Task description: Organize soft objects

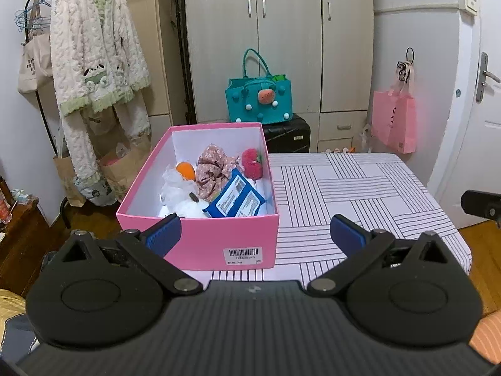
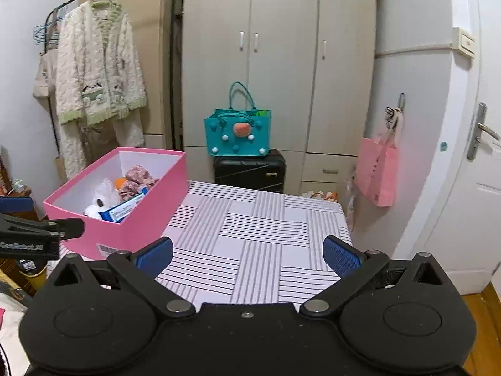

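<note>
Holding both tools back from the striped white tablecloth (image 1: 360, 188), we keep our left gripper (image 1: 255, 235) spread wide with nothing between its blue pads (image 1: 164, 235), and our right gripper (image 2: 247, 255) equally wide and empty. We see the open pink cardboard box (image 1: 200, 238) on the table's left side. Inside it lie a white plush toy with an orange patch (image 1: 180, 188), a crumpled floral pink cloth (image 1: 213, 169), a fuzzy red strawberry plush (image 1: 252, 163) and a blue plastic packet (image 1: 235, 200).

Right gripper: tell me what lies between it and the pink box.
Only bare striped tablecloth lies between the right gripper and the pink box, seen in the right wrist view.
</note>
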A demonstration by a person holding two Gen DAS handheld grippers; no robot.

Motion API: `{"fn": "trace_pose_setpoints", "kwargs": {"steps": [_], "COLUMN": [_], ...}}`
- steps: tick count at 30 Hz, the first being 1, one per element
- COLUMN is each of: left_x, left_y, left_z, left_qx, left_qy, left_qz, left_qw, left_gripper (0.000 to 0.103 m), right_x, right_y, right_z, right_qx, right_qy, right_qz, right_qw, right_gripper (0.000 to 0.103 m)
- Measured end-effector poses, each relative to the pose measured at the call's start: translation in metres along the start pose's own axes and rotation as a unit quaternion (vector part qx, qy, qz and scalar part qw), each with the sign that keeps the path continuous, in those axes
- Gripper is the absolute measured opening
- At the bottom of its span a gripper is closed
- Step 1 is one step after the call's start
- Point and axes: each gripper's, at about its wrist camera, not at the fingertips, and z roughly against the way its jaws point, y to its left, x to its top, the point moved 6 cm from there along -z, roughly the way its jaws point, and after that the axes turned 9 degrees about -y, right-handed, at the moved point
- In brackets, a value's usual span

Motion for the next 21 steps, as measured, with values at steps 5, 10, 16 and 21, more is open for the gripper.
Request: {"fn": "trace_pose_setpoints", "kwargs": {"steps": [5, 10, 16, 21], "left_x": [0.001, -0.001, -0.005, -0.006], "left_y": [0.001, -0.001, 0.0, 0.005], "left_z": [0.0, -0.002, -0.007, -0.011], "left_qx": [0.007, 0.012, 0.02, 0.029], "left_qy": [-0.017, -0.023, -0.016, -0.011], "left_qz": [0.0, -0.008, -0.01, -0.007], "left_qw": [0.9998, 0.9996, 0.9996, 0.9995], "left_gripper": [0.103, 0.103, 0.103, 0.103], "right_x": [-0.003, -0.007, -0.01, -0.01], "right_y": [-0.009, -0.011, -0.01, -0.01], "right_z": [-0.001, -0.003, -0.007, -0.009], "right_qx": [-0.036, -0.046, -0.05, -0.058], "right_qy": [0.001, 0.005, 0.009, 0.01], "right_qz": [-0.008, -0.007, -0.009, -0.004], "right_qw": [0.999, 0.999, 0.999, 0.998], "right_gripper": [0.103, 0.103, 0.103, 0.103]}}
